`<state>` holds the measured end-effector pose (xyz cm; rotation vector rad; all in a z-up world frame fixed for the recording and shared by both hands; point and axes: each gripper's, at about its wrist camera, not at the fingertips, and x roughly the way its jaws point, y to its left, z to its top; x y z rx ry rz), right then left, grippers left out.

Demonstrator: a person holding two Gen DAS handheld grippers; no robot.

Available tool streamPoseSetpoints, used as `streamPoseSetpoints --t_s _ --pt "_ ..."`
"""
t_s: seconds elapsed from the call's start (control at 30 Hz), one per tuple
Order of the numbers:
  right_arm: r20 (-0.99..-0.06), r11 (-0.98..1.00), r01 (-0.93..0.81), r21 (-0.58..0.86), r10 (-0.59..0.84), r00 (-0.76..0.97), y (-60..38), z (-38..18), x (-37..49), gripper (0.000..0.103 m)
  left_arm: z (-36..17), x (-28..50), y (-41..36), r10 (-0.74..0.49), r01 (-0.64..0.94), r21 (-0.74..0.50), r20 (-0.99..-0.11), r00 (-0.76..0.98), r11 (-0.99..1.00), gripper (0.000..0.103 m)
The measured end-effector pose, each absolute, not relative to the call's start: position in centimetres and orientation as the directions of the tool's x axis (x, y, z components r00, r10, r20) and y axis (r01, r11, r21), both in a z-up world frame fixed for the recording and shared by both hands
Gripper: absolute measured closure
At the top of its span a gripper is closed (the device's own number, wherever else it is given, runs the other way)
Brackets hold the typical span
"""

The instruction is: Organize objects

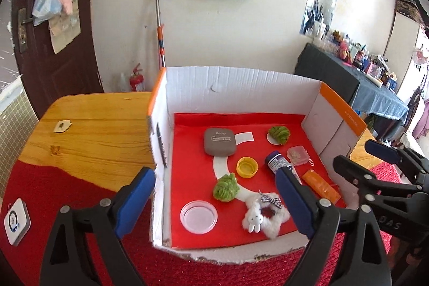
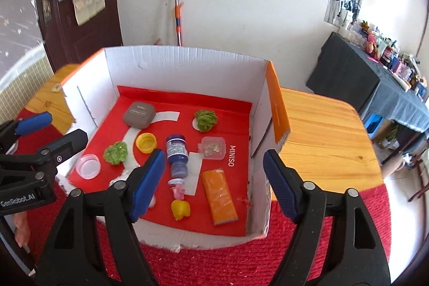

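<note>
A white cardboard box (image 2: pixel 187 63), red-lined, was set on the bench (image 2: pixel 321 125); a grey case (image 2: pixel 138 115), yellow cap (image 2: pixel 146 142), blue bottle (image 2: pixel 177 154) and orange packet (image 2: pixel 219 201) were laid inside. The left gripper (image 1: pixel 214 197) and right gripper (image 2: pixel 211 184) were recorded with jaws released, nothing grasped. The bottle's far end was hidden in the left view.

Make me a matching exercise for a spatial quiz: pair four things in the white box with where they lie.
Things:
1. grey case
2. orange packet
3. clear round lid
4. purple bottle

Places:
a. near the right wall, at the front
b. middle of the red floor, lying on its side
c. far left corner
d. near left corner, beside a green knot

Pairs: 1-c, 2-a, 3-d, 4-b
</note>
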<state>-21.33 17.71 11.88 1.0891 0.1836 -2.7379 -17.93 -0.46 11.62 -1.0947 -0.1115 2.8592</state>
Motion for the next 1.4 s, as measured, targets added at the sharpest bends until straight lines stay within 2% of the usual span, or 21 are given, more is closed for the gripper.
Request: streamPoseSetpoints --t_s 0.4,0.97,1.13,1.4 --pt "-0.584 -0.974 0.224 0.028 -0.198 -0.787 19.1 9.6 -19.4 0.02 9.4 -16.2 0.2 0.028 -0.024 -0.014 -0.583 -0.812 -1.0 0.003" --pt "-0.589 -0.974 0.224 0.035 -0.201 -0.782 18.5 6.9 -20.9 0.019 6.0 -17.8 0.6 0.006 -0.006 -0.002 -0.597 -0.802 -1.0 0.001" --pt "-0.583 -0.976 0.22 -0.003 -0.177 -0.793 18.1 6.7 -20.4 0.019 5.9 -17.7 0.6 0.006 -0.004 -0.004 -0.591 -0.807 -1.0 0.001" --pt "-0.57 -0.976 0.218 0.018 -0.189 -0.8 18.6 6.9 -20.1 0.019 5.9 -17.6 0.3 -0.002 0.014 -0.017 -0.583 -0.812 -1.0 0.001"
